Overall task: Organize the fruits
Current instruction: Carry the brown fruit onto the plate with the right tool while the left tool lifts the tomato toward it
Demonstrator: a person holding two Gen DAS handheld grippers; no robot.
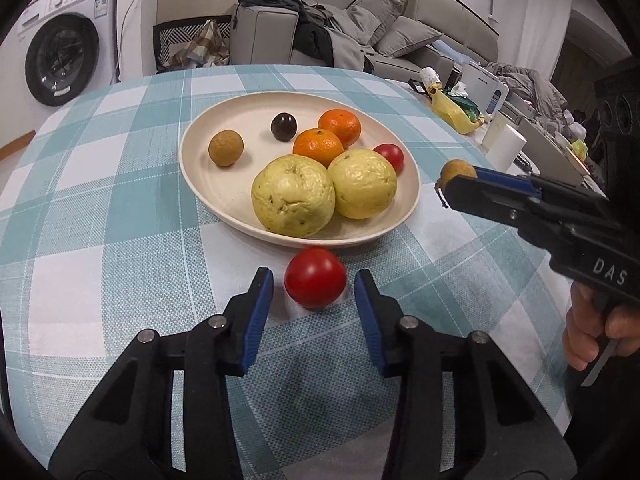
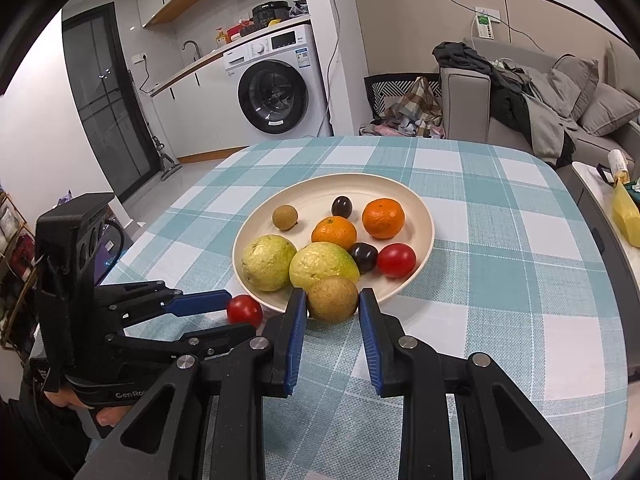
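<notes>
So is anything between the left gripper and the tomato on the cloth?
No. The tomato sits on the tablecloth between the left gripper's fingers, with small gaps either side. Beyond it lies only the plate's near rim.

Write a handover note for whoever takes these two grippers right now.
Right gripper: shut on a brown longan, held off the table near the plate's close rim.
Left gripper: jaws straddle a red tomato on the checked tablecloth just outside the plate; the pads do not yet press it in view.
On the plate: two guavas, two oranges, a longan, two dark fruits, one tomato.
Left: set the held longan in the plate, grip the loose tomato, add it too.
</notes>
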